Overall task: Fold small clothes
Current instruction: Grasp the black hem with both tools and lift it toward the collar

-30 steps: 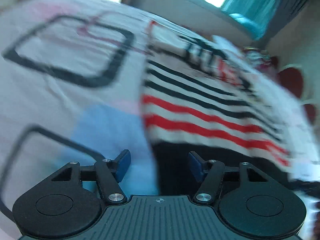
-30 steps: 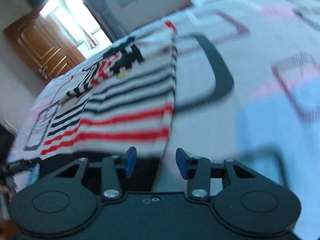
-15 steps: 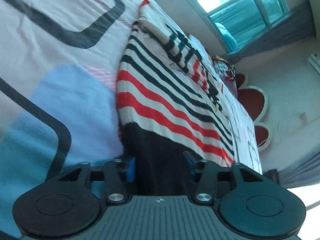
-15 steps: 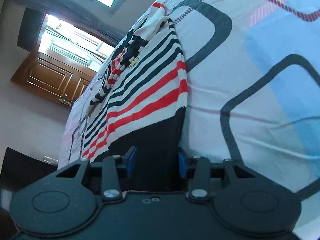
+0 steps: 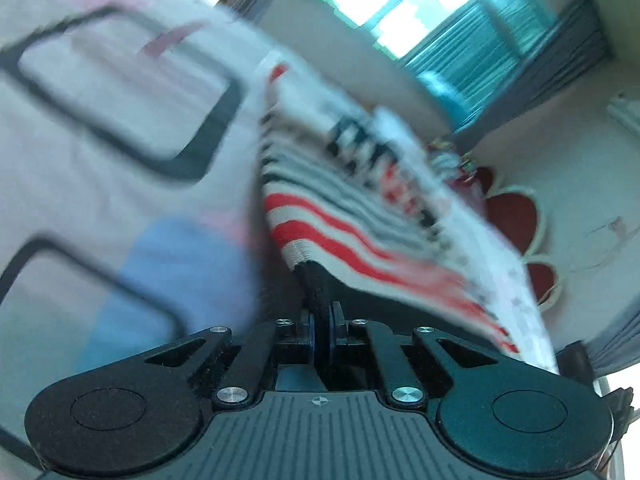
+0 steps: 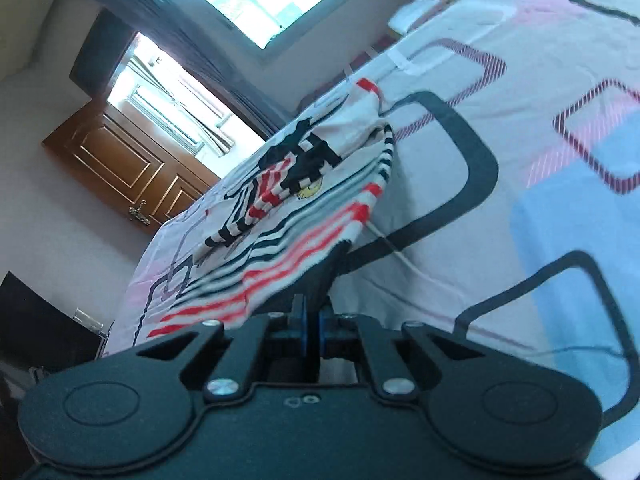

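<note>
You're pinching the black hem of the striped shirt with both claws: left gripper and right gripper are clamping it, one per corner, so the hem's lifting off the patterned bedsheet, probably for folding upward.

My left hand-held gripper and right hand-held gripper, both gaping a second ago, have just clamped onto the black hem of the striped shirt; its near edge, earlier flat on the bed, now rises off the sheet.
</note>
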